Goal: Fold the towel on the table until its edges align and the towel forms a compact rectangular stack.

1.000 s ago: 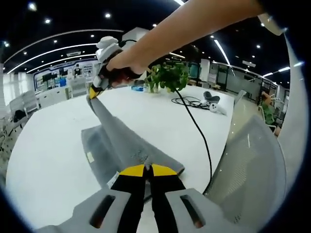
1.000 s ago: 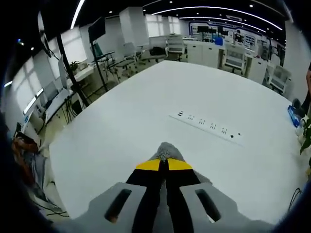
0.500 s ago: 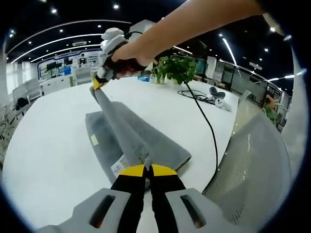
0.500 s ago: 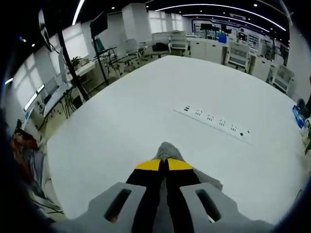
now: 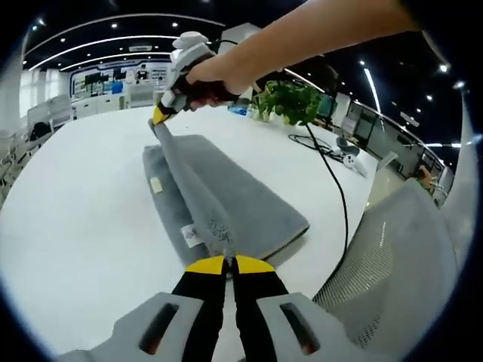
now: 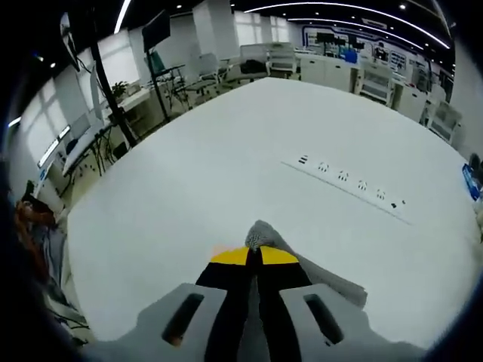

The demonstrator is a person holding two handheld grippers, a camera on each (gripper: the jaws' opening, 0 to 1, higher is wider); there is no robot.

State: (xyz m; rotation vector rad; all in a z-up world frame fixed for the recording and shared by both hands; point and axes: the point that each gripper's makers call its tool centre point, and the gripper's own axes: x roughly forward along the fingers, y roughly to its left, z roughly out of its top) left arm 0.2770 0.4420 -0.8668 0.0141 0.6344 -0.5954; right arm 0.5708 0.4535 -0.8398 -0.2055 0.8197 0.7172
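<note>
A grey towel (image 5: 226, 200) lies folded on the white table (image 5: 75, 226), its upper layer lifted into a taut ridge between both grippers. My left gripper (image 5: 229, 262) is shut on the near corner of that layer. The right gripper (image 5: 160, 117), held by a person's hand, is shut on the far corner. In the right gripper view, the right gripper (image 6: 253, 253) pinches a small grey tuft of towel (image 6: 260, 234) above the table (image 6: 226, 151). A small white label (image 5: 155, 185) shows on the towel's lower layer.
A potted green plant (image 5: 290, 102) and a black cable (image 5: 332, 188) lie on the table's far right. A grey mesh chair (image 5: 392, 264) stands at the right edge. A white power strip (image 6: 351, 185) lies across the table in the right gripper view.
Both grippers have carried the lifted towel layer along, and the towel lies flatter and more spread out. The power strip has slid farther away in the right gripper view.
</note>
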